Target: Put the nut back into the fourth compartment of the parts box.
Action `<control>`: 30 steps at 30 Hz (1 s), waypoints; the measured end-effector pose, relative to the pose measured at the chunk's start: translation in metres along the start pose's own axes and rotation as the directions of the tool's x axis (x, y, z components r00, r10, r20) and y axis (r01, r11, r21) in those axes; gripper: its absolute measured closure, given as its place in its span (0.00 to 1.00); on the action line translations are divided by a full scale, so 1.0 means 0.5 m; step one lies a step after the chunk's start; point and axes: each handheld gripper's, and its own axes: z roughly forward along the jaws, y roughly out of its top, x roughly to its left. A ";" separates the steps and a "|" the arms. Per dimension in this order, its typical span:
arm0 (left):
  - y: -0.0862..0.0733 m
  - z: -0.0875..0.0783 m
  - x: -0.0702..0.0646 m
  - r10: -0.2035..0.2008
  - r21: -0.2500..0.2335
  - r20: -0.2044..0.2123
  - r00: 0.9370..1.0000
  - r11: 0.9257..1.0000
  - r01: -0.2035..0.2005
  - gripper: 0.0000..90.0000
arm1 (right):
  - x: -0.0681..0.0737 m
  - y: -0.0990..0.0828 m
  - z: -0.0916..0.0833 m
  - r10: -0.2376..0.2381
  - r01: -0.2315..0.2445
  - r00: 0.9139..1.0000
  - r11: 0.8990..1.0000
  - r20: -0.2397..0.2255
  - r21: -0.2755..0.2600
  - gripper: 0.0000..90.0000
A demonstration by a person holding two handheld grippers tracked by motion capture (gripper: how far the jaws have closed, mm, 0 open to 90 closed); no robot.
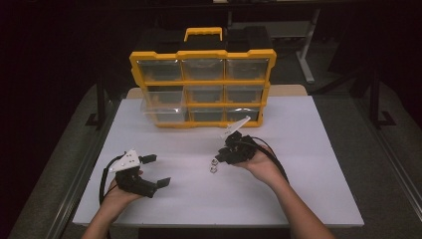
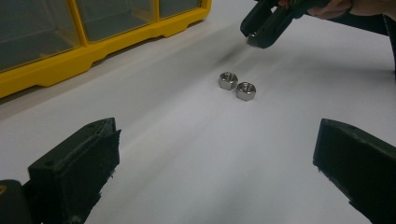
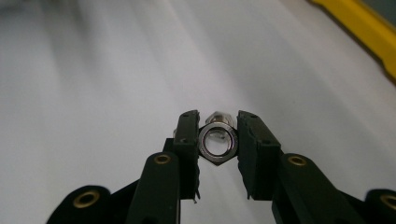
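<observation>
In the high view, the right gripper (image 1: 222, 155) is held just above the white table (image 1: 308, 149), near two loose nuts (image 1: 213, 165) that could be knocked away by a careless move. In the left gripper view, the left gripper (image 2: 212, 170) is seen spread wide and empty. In the right gripper view, a shiny steel hex nut (image 3: 218, 142) is pinched by its flats, a narrow hold from which it could slip or twist out.

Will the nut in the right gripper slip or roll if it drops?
The nut looks like polished steel, so probably slick and heavy for its size. The right gripper clamps its flats, likely secure. Dropped, it would probably land flat, like the two nuts on the table.
</observation>
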 end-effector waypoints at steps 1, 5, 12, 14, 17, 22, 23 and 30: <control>0.000 0.000 0.000 0.000 0.000 0.000 1.000 1.000 0.000 0.00 | 0.000 0.000 0.000 0.000 0.000 1.000 1.000 0.000 0.000 0.77; 0.000 0.000 0.001 -0.001 0.000 0.001 1.000 1.000 0.001 0.00 | -0.003 0.022 -0.012 -0.001 0.001 1.000 1.000 -0.002 -0.017 0.77; 0.000 0.000 0.001 0.004 0.007 0.002 1.000 1.000 -0.004 0.00 | -0.003 0.051 -0.027 0.008 -0.009 1.000 1.000 -0.011 -0.029 0.77; 0.000 0.000 0.000 0.000 0.003 0.002 1.000 1.000 0.000 0.00 | -0.003 0.060 -0.030 0.005 -0.006 1.000 1.000 -0.008 -0.029 0.77; 0.000 0.000 0.000 -0.002 0.002 0.003 1.000 1.000 0.002 0.00 | -0.006 0.071 -0.032 0.005 -0.006 1.000 0.999 -0.012 -0.036 0.77; 0.000 0.001 -0.002 -0.013 -0.006 0.004 1.000 1.000 0.013 0.00 | -0.007 0.091 -0.039 0.009 -0.010 1.000 0.999 -0.015 -0.044 0.77; 0.001 0.001 -0.001 -0.006 -0.004 0.004 1.000 1.000 0.006 0.00 | -0.007 0.095 -0.041 0.003 -0.004 1.000 0.999 -0.010 -0.043 0.77; 0.001 0.002 0.001 0.003 -0.003 0.005 1.000 1.000 -0.003 0.00 | -0.012 0.129 -0.053 -0.015 0.014 1.000 0.998 -0.003 -0.054 0.77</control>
